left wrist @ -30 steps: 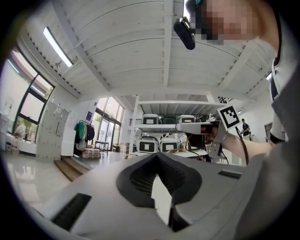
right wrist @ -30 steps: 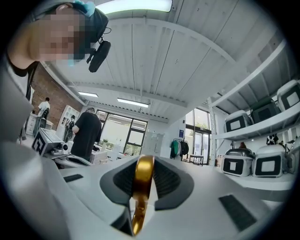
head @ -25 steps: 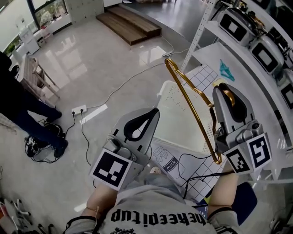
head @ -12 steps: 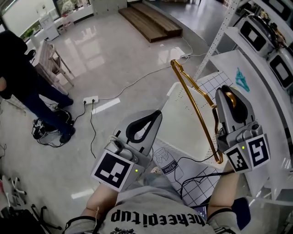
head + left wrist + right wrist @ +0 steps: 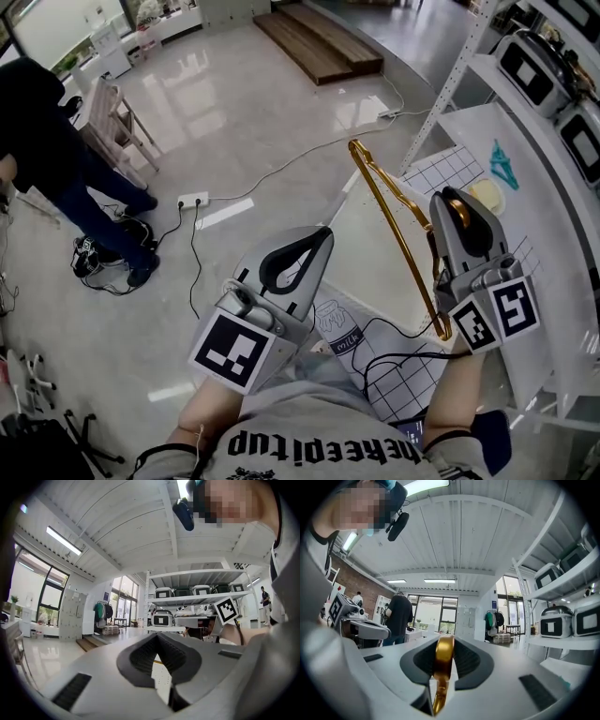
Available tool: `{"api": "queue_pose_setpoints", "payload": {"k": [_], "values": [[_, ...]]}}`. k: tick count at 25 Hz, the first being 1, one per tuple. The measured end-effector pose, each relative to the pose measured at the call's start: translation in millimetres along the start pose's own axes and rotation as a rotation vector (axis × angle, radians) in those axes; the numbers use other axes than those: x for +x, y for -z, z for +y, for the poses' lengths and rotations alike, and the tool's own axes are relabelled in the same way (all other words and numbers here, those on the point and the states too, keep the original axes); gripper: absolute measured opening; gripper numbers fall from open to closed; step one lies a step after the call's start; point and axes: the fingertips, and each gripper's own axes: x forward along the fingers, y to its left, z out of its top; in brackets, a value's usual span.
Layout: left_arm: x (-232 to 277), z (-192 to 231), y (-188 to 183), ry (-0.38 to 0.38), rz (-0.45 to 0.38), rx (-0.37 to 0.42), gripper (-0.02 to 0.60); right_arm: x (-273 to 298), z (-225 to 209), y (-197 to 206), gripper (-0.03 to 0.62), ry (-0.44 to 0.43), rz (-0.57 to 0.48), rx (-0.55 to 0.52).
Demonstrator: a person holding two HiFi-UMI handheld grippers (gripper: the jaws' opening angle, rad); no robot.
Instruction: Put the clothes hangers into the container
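My right gripper (image 5: 454, 208) is shut on the hook of a gold clothes hanger (image 5: 394, 225). The hanger stands on edge, running from the jaws away to the upper left, above a white container (image 5: 342, 330) with a milk carton drawing on its wall. In the right gripper view the gold hook (image 5: 443, 660) sits pinched between the dark pads. My left gripper (image 5: 317, 236) hovers to the left of the container, its jaws shut with nothing in them; the left gripper view shows the tips (image 5: 158, 637) meeting. A teal hanger (image 5: 503, 164) lies on the white shelf.
A white metal shelf rack (image 5: 525, 141) with boxed appliances stands at the right. A person in dark clothes (image 5: 47, 141) stands at the far left beside a wooden chair (image 5: 112, 127). Cables and a power strip (image 5: 192, 200) lie on the glossy floor.
My right gripper has sunk a little with the gold hanger, closer to the container. The left gripper has barely moved. The head view has shifted, bringing the person at left further in.
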Motion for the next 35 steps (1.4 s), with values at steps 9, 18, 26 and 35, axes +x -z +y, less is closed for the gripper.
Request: {"api": "queue_pose_setpoints", "payload": {"k": [9,18,26,35], "values": [[-2,0,-2,-0.007,-0.005,0.01,0.015,-1,0,10,0.087,0.011,0.021,0.014],[-5,0,-5,0.004,-0.008,0.013,0.015,-2,2,15,0.091,0.024,0.055,0.03],[-10,1,-1,0.021,-0.013,0.014,0.015,-6,4,14,0.101,0.046,0.04,0.06],[-14,1,-2,0.063,-0.019,0.004,0.015,-17,9,7,0.074,0.092,0.036,0.046]]}}
